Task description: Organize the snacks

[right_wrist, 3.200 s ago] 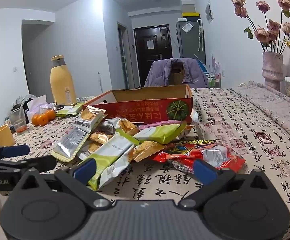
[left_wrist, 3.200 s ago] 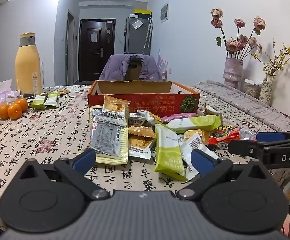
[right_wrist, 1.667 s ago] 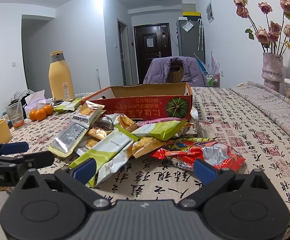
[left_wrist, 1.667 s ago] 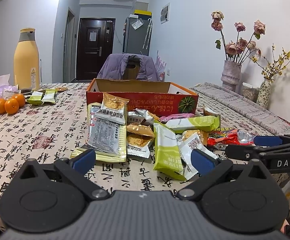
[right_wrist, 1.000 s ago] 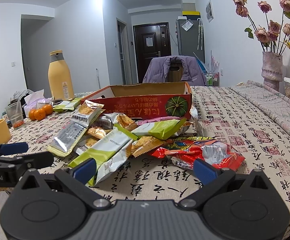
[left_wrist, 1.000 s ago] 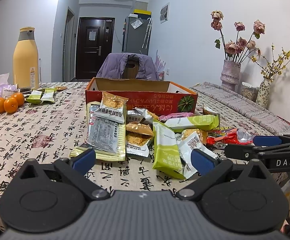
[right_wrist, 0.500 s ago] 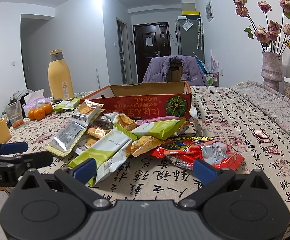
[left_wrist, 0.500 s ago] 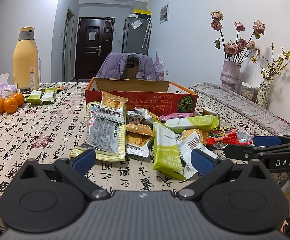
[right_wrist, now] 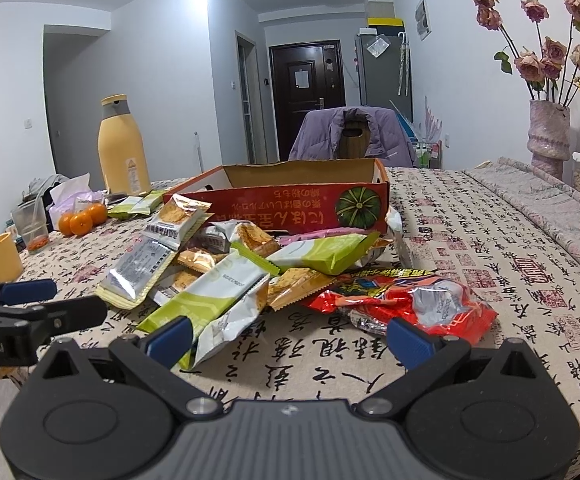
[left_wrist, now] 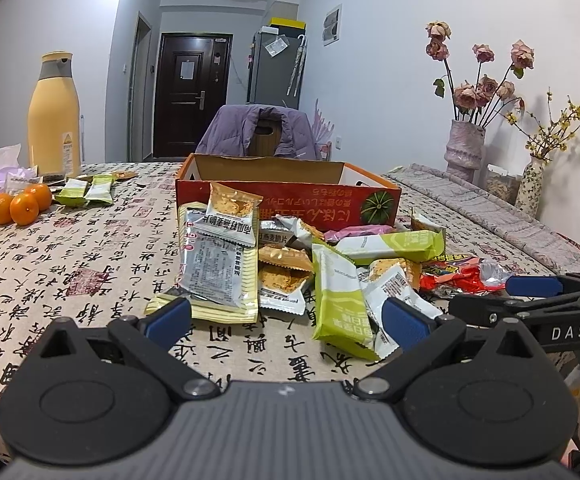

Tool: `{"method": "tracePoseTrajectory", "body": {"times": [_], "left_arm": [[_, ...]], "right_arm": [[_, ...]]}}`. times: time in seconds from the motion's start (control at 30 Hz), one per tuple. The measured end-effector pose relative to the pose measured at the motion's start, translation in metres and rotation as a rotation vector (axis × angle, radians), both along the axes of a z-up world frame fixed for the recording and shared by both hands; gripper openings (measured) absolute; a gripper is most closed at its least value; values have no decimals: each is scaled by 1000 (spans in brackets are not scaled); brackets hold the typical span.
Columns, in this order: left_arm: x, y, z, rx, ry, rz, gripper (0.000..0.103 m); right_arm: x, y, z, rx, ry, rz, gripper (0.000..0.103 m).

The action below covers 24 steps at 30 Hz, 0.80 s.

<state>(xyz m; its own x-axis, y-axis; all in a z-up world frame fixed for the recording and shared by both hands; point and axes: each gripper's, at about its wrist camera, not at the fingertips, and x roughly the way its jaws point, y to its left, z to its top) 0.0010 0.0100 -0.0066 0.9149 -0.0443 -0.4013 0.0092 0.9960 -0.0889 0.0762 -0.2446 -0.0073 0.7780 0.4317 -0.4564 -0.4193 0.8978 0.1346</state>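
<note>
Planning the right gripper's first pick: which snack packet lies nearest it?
The crinkled red packet, just ahead of the open right gripper; the other packets are green, silver or orange.

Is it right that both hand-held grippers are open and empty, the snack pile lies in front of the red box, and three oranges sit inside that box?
Not quite. The three oranges sit on the tablecloth far left, near the yellow bottle, not in the red box; the left wrist view shows it. The left hand-held gripper and right hand-held gripper are open and empty, and the snack pile lies before the box.
</note>
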Motion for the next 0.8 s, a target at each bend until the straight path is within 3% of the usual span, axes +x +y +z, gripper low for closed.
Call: {"method": "tracePoseTrajectory", "body": {"times": [0.2,0.33,0.5,0.8], "left_arm": [[2,4,-2,-5,4,12,103],[3,8,-4,-8,8,25,103],[4,14,-6,-18,14,38,103],[8,24,-10,-32,26,56,103]], "right_arm": [[2,12,-6,8,8,40,98],[6,27,-10,-19,-1,56,83],[21,41,-17,-4,41,61,58],[44,50,-27,80,127,75,37]]}}
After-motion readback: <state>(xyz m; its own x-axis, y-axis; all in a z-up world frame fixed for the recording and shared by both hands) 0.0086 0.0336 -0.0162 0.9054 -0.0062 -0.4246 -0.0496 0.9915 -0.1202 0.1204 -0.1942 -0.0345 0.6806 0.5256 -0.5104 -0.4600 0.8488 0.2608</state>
